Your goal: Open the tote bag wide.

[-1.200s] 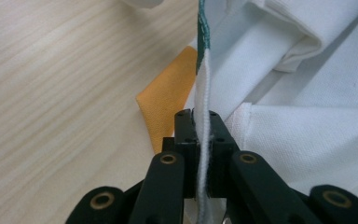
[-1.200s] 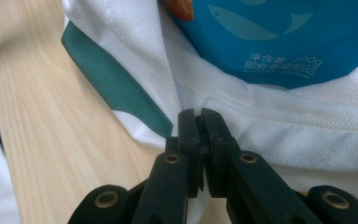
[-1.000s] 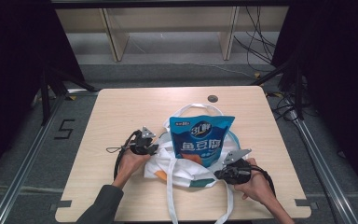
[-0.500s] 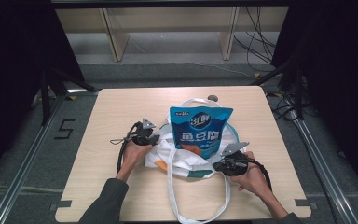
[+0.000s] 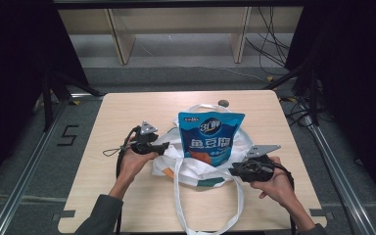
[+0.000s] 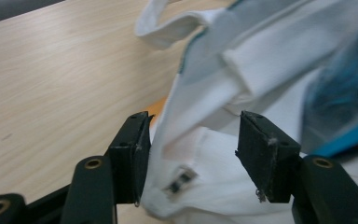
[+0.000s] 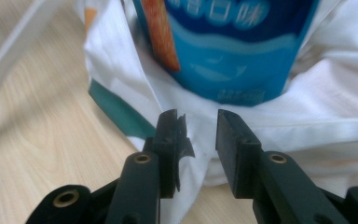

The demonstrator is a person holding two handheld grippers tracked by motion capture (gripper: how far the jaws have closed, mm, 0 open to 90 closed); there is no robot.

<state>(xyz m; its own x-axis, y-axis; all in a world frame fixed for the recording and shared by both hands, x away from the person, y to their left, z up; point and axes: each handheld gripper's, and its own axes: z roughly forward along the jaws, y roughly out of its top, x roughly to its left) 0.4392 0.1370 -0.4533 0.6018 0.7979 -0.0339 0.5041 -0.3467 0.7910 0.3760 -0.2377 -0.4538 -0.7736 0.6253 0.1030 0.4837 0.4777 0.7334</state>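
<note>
Soft white tote bag (image 5: 196,169), slumped on the table (image 5: 107,117) around an upright blue pouch (image 5: 210,137), is straddled unclamped by both parted tools, left (image 6: 191,154) and right (image 7: 198,140); its limp rim is judged best gripped.

White bag (image 6: 242,88) cloth between parted jaws (blue pouch (image 6: 340,93) behind)

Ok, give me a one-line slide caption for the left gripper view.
Left gripper with open jaws straddling the white tote bag's edge on the wooden table, beside a blue snack pouch.
</note>
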